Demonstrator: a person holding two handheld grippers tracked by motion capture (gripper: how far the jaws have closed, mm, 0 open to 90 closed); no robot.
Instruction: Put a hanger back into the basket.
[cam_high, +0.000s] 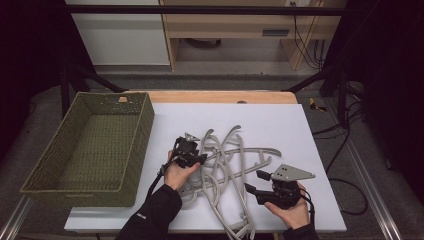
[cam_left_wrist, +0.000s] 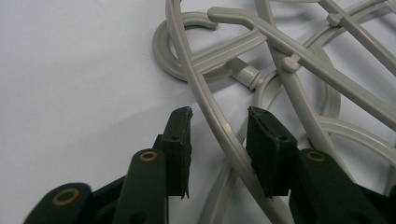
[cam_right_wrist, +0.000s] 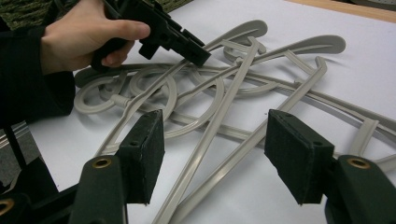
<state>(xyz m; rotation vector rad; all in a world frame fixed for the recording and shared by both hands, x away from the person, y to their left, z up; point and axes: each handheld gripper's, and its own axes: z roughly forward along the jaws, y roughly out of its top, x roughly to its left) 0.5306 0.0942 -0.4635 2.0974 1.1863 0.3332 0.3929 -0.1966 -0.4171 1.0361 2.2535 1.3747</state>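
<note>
Right hand-held gripper sits lowest in the high view, near the front edge of the bench, held in the person's right hand. Jaws spread wide, nothing between the pads; in its own view they straddle air just above two long arms of the hangers.

Hangers: grey plastic, several tangled in one pile, lying flat on the white sheet in the middle of the bench. Hooks curl at the pile's left side, next to the left hand.

Left hand-held gripper is down at the pile's left edge. Jaws parted, one curved hanger arm running through the gap. Pads on either side of it, not clamped; can't tell whether either pad touches it. In the right gripper view the same tool points down into the pile.

Green woven basket stands at the bench's left side, well apart from the hangers, nothing visible inside.
</note>
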